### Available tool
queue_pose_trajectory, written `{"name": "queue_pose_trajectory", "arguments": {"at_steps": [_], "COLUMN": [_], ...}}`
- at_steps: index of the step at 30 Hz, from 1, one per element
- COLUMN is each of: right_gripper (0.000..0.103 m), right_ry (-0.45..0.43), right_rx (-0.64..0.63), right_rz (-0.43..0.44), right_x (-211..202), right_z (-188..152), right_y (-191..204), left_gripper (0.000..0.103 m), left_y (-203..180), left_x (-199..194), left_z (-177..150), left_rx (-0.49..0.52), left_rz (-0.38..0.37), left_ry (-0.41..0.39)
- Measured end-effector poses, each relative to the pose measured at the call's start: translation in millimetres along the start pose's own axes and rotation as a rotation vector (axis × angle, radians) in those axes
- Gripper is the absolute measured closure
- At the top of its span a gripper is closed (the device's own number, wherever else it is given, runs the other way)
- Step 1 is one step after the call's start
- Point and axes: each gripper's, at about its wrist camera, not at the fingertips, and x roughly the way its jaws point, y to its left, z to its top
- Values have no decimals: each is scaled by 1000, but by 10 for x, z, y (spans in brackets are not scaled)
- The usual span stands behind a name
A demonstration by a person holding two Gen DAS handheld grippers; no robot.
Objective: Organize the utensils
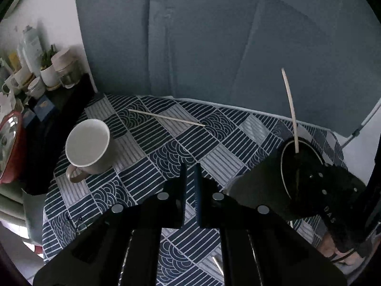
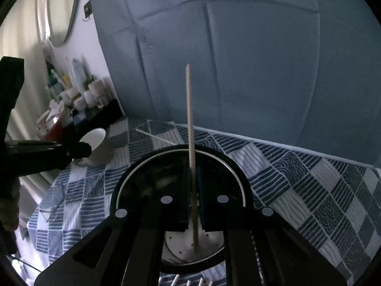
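right fingers (image 2: 193, 174) pinch upright chopstick (image 2: 190, 119) (tip in holder (image 2: 238, 178)); left fingers (image 1: 189, 174) closed, empty.

Third chopstick (image 1: 218, 263) mostly hidden behind left tongs (image 1: 190, 174)

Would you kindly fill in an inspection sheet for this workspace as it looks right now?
Surface: table under a blue-and-white patterned cloth.
Job's things: one chopstick stands upright in the black round holder, its tip on the holder's perforated floor; a second chopstick lies flat on the cloth; a white mug stands empty.
Clutter: eyeglasses lie at the cloth's near edge.
Grippers: left tongs shut, empty, above the cloth; right tongs astride the upright chopstick, contact unclear.
Cables: nothing seen.
Surroundings: blue padded headboard; side shelf crowded with jars and bottles.
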Motion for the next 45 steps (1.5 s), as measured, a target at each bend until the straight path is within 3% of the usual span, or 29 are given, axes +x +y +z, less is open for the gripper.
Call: {"name": "queue_pose_trajectory", "arguments": {"at_steps": [4,9,14,16,18,20,27,31,36,42,45], "right_gripper": [57,54,37,31,25,19,16,16,16,16,16], "right_ry": [-32,-92,-114,-119,-121,-114,-40,97,289,358,377], "right_rx": [3,-18,19,35,55,94,288,444,563,619,605], "right_rz": [-18,-75,-129,-161,-190,-228,-353,-480,-616,-652,-685], "right_x": [-160,-448,-635,-684,-724,-755,-720,-538,-285,-220,-164], "right_z": [-8,24,44,26,-7,-57,-326,-665,-1152,-1494,-1511], "right_y": [-23,-77,-233,-292,-351,-449,-939,-1367,-1802,-1992,-1992], "left_gripper": [97,90,84,70,63,46,24,18,16,16,14], "left_y": [9,109,232,259,289,323,482,563,649,797,771], "left_x": [23,149,377,482,622,739,1304,1619,1970,2257,2303], "left_z": [7,54,114,144,189,218,392,513,681,732,773], "left_rx": [16,15,-8,-10,-12,-19,-101,-187,-297,-457,-459], "left_rz": [-2,19,15,16,13,11,10,18,47,127,208], "left_ry": [14,40,77,92,108,126,232,287,334,365,348]}}
